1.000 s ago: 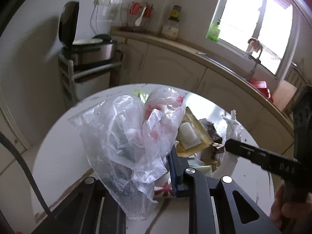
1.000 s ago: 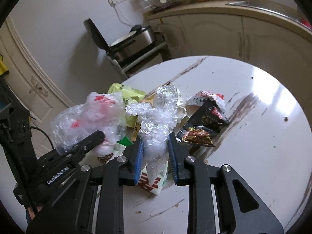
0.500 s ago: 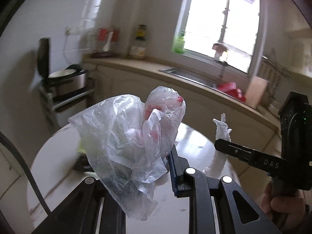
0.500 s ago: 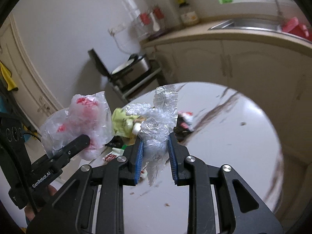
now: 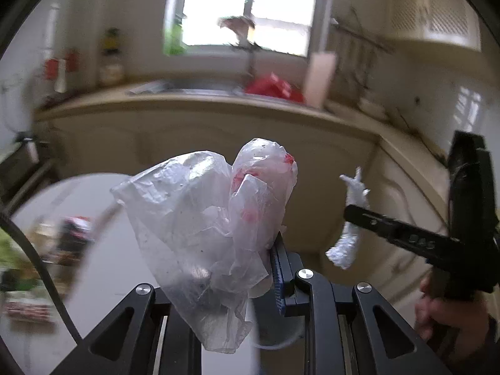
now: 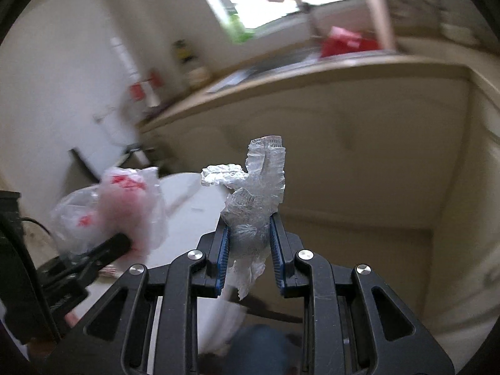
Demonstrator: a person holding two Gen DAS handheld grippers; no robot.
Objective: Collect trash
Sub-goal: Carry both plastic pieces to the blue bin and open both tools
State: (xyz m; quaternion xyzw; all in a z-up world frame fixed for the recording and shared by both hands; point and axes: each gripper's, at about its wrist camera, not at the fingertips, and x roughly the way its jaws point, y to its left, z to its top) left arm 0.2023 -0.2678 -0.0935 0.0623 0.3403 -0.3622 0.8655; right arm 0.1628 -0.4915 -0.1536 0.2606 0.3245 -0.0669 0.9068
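The left gripper [image 5: 250, 268] still clenches the crumpled translucent red-printed plastic bag [image 5: 218, 228], the right gripper [image 6: 248, 247] the clear crinkled wrapper [image 6: 254, 200]; both have swung away from the white round table [image 5: 103, 268] toward the cream cabinets [image 6: 359, 162].

Count of items in view, by kind.

Grippers: two. The left gripper [image 5: 250, 268] and the right gripper [image 6: 250, 247], each with two fingers.

Plastic bags: one, a clear plastic bag [image 5: 212, 225] with red print.

Crumpled clear wrappers: one, the crumpled wrapper [image 6: 256, 200].

Tables: one, a white round table [image 5: 103, 268]; the litter on its left part is too blurred to count.

Windows: one window [image 5: 247, 9].

Counters: one, a kitchen counter [image 5: 200, 101] along the wall.

Red items on that counter by the sink: one red mass [image 5: 275, 89]; whether it is one piece or several cannot be told.

Hands: one hand [image 5: 450, 318] visible, at the right gripper's handle.
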